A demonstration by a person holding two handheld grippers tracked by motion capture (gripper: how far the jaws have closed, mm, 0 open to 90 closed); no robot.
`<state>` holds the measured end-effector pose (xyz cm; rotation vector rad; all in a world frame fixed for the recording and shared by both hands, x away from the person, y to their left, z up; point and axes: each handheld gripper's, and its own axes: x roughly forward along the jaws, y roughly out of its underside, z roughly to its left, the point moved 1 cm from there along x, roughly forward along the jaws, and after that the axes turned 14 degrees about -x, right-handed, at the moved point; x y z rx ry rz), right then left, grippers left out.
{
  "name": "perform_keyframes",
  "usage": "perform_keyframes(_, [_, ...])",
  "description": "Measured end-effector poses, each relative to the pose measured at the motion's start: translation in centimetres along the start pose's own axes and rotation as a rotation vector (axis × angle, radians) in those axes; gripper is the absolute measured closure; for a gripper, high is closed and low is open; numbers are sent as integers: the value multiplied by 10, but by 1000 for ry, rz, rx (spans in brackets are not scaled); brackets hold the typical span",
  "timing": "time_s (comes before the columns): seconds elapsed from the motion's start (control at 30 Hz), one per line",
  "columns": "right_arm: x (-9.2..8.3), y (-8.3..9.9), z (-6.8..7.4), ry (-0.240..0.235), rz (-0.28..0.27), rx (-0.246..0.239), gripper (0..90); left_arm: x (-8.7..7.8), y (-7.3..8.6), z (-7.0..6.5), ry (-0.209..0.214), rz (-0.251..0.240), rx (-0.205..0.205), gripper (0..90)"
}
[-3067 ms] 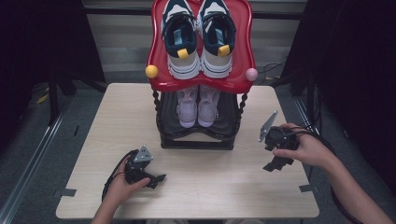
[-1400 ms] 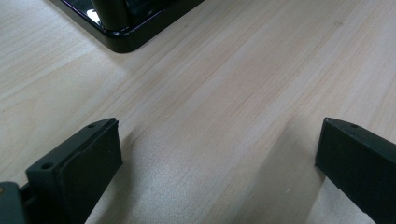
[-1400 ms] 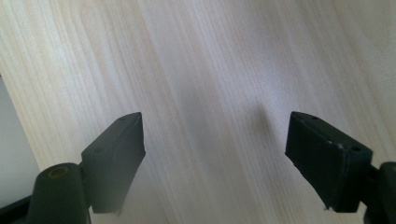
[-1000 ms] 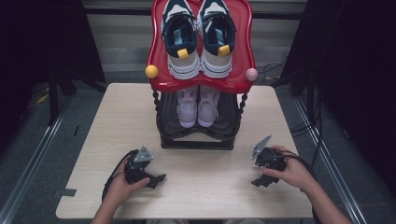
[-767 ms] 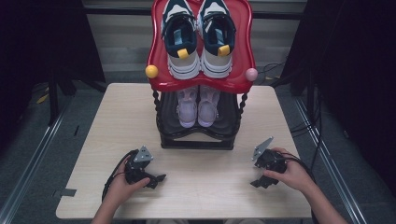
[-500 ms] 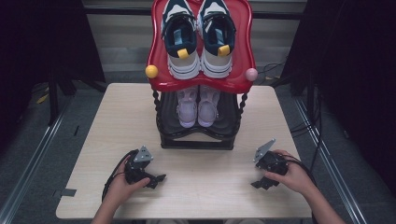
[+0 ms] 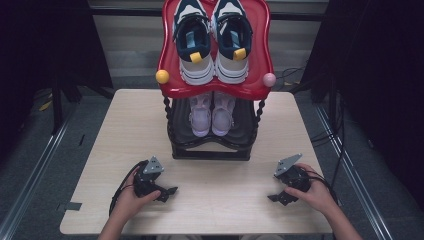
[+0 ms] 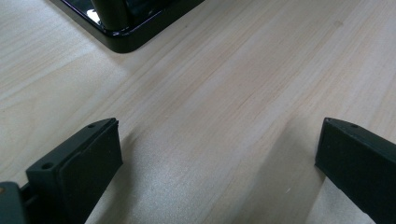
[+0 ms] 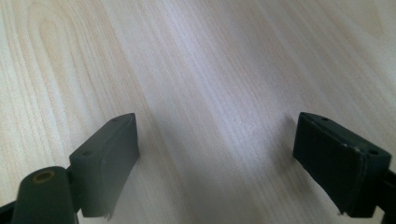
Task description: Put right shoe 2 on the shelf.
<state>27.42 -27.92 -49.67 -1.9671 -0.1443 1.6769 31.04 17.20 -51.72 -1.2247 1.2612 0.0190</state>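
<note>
My left gripper (image 7: 166, 192) rests on the wooden table (image 7: 225, 220) at the front left, held by a hand. Its jaws stand open over bare wood (image 8: 219, 135). My right gripper (image 7: 276, 199) lies at the front right in the other hand. Its jaws have just been opening and stand wide apart with nothing between them (image 9: 217, 126). A shoe rack stands at the table's middle back. Its red top shelf (image 7: 215, 89) carries a pair of navy and white sneakers (image 7: 192, 42). On the black lower shelf (image 7: 247, 125) sits a small pale pink pair (image 7: 212, 112).
The rack's black base (image 7: 210, 151) is a short way ahead of both grippers, and its glossy corner (image 8: 126, 39) is close to the left one. Yellow (image 7: 162, 76) and pink (image 7: 269, 79) knobs stick out at the red shelf's front corners. Cables (image 7: 325, 150) hang off the table's right side.
The right hand has drawn its gripper back from beside the rack toward the table's front edge and settled there. The left gripper has stayed put.
</note>
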Motion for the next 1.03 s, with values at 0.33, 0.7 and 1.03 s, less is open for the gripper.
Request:
perform_keyframes(0.33, [1, 10, 3, 44, -97, 11, 121, 0, 0, 0, -2, -2, -1, 0])
perform_keyframes(0.7, [3, 21, 9, 99, -198, 45, 114, 0, 0, -1, -6, -6, -8, 0])
perform_keyframes(1.03, [5, 28, 12, 122, -259, 55, 113, 0, 0, 0, -6, -2, -3, 0])
